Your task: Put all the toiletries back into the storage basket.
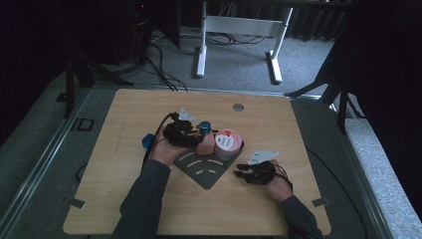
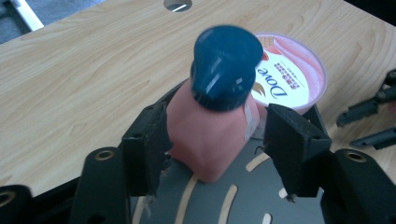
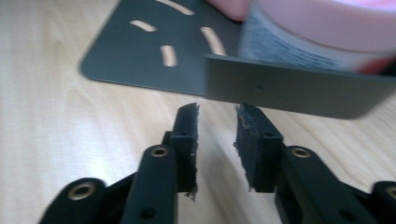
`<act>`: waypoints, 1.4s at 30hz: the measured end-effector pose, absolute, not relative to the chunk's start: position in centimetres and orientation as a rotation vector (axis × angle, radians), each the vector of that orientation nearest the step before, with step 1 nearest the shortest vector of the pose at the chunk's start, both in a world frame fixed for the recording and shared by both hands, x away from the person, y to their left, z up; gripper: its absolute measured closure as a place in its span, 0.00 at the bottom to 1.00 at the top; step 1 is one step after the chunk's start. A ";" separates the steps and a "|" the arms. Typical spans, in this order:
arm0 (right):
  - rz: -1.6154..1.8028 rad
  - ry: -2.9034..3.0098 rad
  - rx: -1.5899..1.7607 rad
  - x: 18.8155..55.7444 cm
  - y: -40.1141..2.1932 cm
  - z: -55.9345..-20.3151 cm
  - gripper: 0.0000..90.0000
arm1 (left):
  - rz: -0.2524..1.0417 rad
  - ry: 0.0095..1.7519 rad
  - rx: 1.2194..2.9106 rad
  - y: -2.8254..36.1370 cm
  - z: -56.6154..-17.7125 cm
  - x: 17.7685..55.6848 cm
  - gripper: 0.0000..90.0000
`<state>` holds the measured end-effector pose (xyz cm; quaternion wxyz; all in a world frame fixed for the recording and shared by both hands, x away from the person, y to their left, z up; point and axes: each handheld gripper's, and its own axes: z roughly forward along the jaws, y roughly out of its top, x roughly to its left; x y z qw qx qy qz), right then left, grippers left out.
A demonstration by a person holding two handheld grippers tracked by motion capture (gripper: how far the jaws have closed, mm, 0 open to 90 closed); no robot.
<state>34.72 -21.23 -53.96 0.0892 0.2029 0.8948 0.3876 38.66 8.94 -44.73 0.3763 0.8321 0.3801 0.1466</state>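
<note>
Pink bottle (image 2: 205, 135) tilted, blue cap (image 2: 227, 67) uppermost, between left claw (image 2: 215, 144) jaws, contact unclear, right claw (image 3: 217, 140) slightly apart, empty.

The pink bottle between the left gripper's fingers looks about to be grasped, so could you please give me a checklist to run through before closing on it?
1. Pink bottle centred between the left gripper fingers: ok.
2. Fingers touching the bottle: cannot tell; the right-hand one shows a gap.
3. Blue cap on: ok.
4. Bottle standing on the dark slotted tray: ok, though it leans.
5. Room beside the Dove tub: not ok, tub sits close behind.
6. Right gripper clear of the bottle: ok, open at the tray's edge.
</note>
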 end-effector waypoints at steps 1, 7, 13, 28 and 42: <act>1.145 2.682 0.574 34.3 -20.6 -53.9 0.87 | 0.394 0.956 2.134 9.0 -45.0 37.8 0.50; 1.180 2.683 0.536 33.6 -18.9 -53.6 0.97 | 0.419 0.966 2.149 9.1 -45.9 37.1 0.54; 1.170 2.669 0.562 33.8 -17.5 -54.1 1.00 | 0.404 0.968 2.168 8.9 -47.0 36.9 0.59; 1.163 2.607 0.634 34.0 -14.7 -54.8 1.00 | 0.382 0.991 2.210 8.4 -49.7 37.1 0.80; 1.139 2.586 0.675 34.1 -13.9 -55.6 1.00 | 0.376 0.994 2.252 7.9 -51.0 37.5 0.99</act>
